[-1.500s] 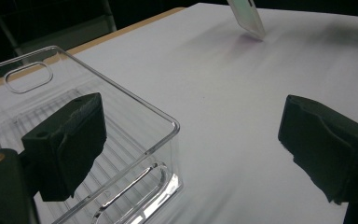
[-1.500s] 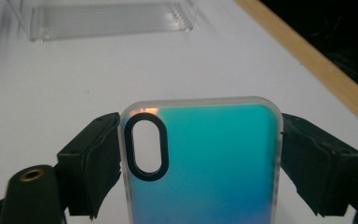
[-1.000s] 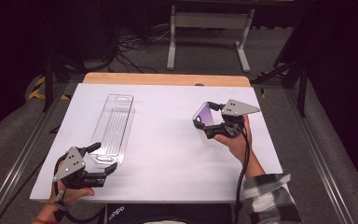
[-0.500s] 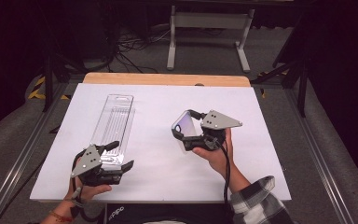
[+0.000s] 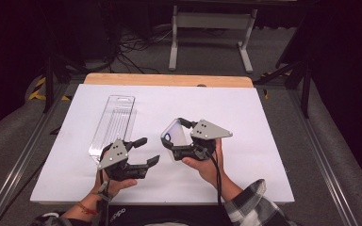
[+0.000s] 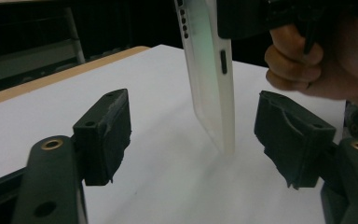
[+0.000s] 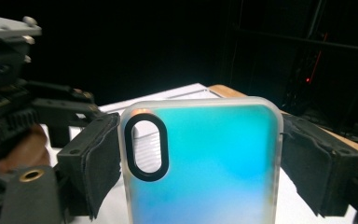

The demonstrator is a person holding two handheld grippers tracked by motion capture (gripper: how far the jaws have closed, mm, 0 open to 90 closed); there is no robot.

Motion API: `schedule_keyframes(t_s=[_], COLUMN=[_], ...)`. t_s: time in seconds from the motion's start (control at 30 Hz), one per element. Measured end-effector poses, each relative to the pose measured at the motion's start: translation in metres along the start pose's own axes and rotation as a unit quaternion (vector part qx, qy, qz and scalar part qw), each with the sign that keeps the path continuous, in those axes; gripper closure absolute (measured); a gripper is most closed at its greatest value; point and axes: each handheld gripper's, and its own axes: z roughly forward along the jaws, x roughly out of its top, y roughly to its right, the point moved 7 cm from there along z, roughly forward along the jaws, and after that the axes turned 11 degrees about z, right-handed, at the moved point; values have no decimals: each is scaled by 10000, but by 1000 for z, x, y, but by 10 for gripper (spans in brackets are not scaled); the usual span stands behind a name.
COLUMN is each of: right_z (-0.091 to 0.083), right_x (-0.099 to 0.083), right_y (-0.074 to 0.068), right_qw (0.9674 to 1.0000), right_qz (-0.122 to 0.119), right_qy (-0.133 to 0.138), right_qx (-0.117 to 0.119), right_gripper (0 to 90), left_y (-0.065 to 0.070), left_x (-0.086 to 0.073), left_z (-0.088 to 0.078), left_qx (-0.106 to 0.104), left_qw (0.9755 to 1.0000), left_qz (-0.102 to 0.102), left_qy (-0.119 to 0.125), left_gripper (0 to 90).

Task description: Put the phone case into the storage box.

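Translucent plastic with a blue-green tint marks the phone case (image 5: 173, 137), which in the high view sits clamped in the right tongs (image 5: 181, 141), held up off the white desk (image 5: 264, 141) near its middle. The left tongs (image 5: 146, 151) stand just beside it to the left, jaws apart and empty, and they have just been closing. I judge the pick-up done and a hand-over or two-handed grip on the case under way; what follows, perhaps setting it down or packing it, is left. A clear plastic packaging tray (image 5: 115, 122) lies flat on the desk's left half, apart from both hands. The desk is a white sheet over a wooden top whose far edge (image 5: 169, 80) shows bare; beyond it are a dark room, a grey floor, loose cables (image 5: 132, 47) and a pale metal stand (image 5: 209, 28).

From the left gripper view, the case (image 6: 212, 79) hangs edge-on between the two black jaws, its lower corner near the white surface, its side button slot visible, touching neither pad. The person's right hand (image 6: 307, 70) grips above it.

Through the right gripper view, the case (image 7: 209, 168) stands upright, its oval camera cut-out at upper left, both pads pressed on its long edges. The left tongs (image 7: 37, 121) loom dark at the left; the background is black with one red light.
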Motion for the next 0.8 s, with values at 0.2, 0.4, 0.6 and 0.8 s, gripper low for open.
schedule_keyframes(t_s=[0.2, 0.4, 0.6, 0.8], right_z=[3, 3, 4, 5], right_x=[-4, -7, -9, -9], right_y=[-10, -14, -13, -17], right_qw=[9998, 9989, 9982, 9980], right_qz=[0, -74, -28, -30], right_qy=[176, 375, 427, 429], right_qx=[-107, -286, -427, -466], right_gripper=[176, 176, 175, 172], left_y=[3, 6, 5, 3], left_x=[3, 7, 5, 6], left_z=[13, 17, 18, 14], left_qx=[-49, -37, 33, 42], left_qw=[10000, 10000, 9999, 9994], left_qz=[-57, 19, 102, 309], left_qy=[20, 85, -31, -132], left_gripper=[503, 726, 808, 811])
